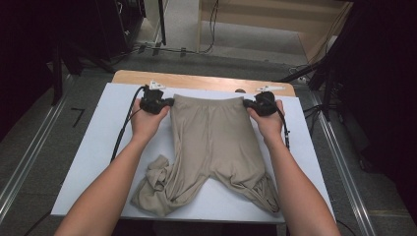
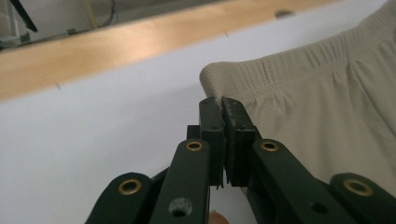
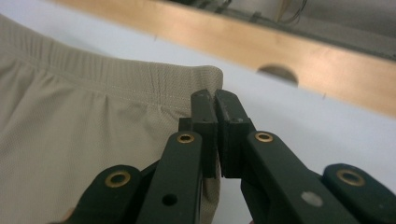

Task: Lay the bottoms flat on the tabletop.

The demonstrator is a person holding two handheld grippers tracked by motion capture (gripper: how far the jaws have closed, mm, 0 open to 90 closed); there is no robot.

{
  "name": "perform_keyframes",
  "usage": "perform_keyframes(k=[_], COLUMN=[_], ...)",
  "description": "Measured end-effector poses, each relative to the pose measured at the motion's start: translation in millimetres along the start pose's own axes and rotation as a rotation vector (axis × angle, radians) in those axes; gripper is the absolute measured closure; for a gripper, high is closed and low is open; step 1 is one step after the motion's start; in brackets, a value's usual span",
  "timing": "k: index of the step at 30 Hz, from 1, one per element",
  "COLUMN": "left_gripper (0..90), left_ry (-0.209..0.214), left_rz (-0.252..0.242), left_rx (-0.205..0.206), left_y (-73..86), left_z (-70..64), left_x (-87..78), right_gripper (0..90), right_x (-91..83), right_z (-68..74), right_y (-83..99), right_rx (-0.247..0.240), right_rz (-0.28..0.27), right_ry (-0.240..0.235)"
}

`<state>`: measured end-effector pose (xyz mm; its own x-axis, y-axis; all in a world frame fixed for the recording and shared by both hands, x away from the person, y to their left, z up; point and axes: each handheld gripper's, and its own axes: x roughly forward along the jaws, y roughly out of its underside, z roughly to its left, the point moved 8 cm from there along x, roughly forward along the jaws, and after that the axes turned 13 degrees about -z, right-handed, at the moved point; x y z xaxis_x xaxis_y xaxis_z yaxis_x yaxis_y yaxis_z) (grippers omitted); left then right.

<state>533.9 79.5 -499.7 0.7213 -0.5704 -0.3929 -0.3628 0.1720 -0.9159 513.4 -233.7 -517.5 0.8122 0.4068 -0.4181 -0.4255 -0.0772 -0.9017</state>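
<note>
A pair of beige pants lies flat on the white board, waistband at the far side, both leg ends crumpled near the front edge. My left gripper is shut at the waistband's left corner. In the left gripper view its jaws press together right at the edge of the pants. My right gripper is shut at the right corner. In the right gripper view its tips meet on the hem of the pants.
A wooden table edge runs behind the board, with a small round hole near the right corner. Bare white board lies left and right of the pants. Cables and dark stands sit on the floor beyond.
</note>
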Motion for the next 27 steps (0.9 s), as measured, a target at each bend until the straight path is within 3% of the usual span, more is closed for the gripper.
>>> perform_keyframes(k=[3,5,7,9,10,11,13,14,16,18,24,25,26,27], left_gripper=[88.8,88.8,88.6,88.0,80.6,59.0,33.2,33.2,22.5,15.0,13.6,13.6,13.6,13.6], left_ry=[-0.013,-0.023,-0.029,-0.029,-0.038,-0.049,-0.022,-0.014,0.039,0.064,0.107,0.116,0.122,0.121], left_rz=[-0.023,-0.034,-0.034,-0.057,-0.056,-0.03,-0.029,-0.041,-0.046,-0.042,-0.058,-0.064,-0.055,-0.049], left_rx=[-0.002,-0.008,-0.045,-0.075,-0.087,-0.133,-0.166,-0.178,-0.204,-0.165,-0.124,-0.123,-0.115,-0.111], left_y=[-27.5,-34.6,-40.5,-41.1,-39.2,-33.0,-26.8,-24.3,-17.5,-7.5,20.3,26.7,33.3,38.2], left_z=[14.3,18.5,24.8,31.1,34.6,39.7,41.6,41.3,35.1,25.8,3.9,-1.5,-6.2,-9.6], left_x=[17.1,21.5,28.5,34.7,36.3,38.6,33.5,27.9,15.0,-4.0,-61.5,-73.1,-81.8,-88.0], right_gripper=[85.8,85.9,85.8,85.0,77.3,57.8,32.0,32.0,25.8,19.9,16.6,16.6,16.4,16.4], right_x=[14.1,16.5,26.8,29.5,33.4,35.4,34.7,34.7,27.0,16.0,-23.9,-31.9,-49.8,-49.8], right_z=[-11.8,-13.3,-17.4,-17.8,-19.2,-20.6,-20.7,-20.7,-14.6,-6.8,27.9,35.8,54.0,54.0], right_y=[-25.8,-30.2,-43.4,-44.8,-46.7,-47.1,-40.1,-40.1,-33.6,-23.2,0.4,3.0,8.8,8.8], right_rx=[0.026,0.025,0.04,0.04,0.017,0.019,0.086,0.086,0.106,0.098,0.086,0.091,0.062,0.062], right_rz=[-0.064,-0.072,-0.089,-0.09,-0.087,-0.084,-0.043,-0.043,-0.051,-0.045,-0.056,-0.067,-0.07,-0.07], right_ry=[0.026,0.032,0.044,0.04,0.058,0.079,0.07,0.07,0.044,0.046,0.006,-0.01,-0.038,-0.038])
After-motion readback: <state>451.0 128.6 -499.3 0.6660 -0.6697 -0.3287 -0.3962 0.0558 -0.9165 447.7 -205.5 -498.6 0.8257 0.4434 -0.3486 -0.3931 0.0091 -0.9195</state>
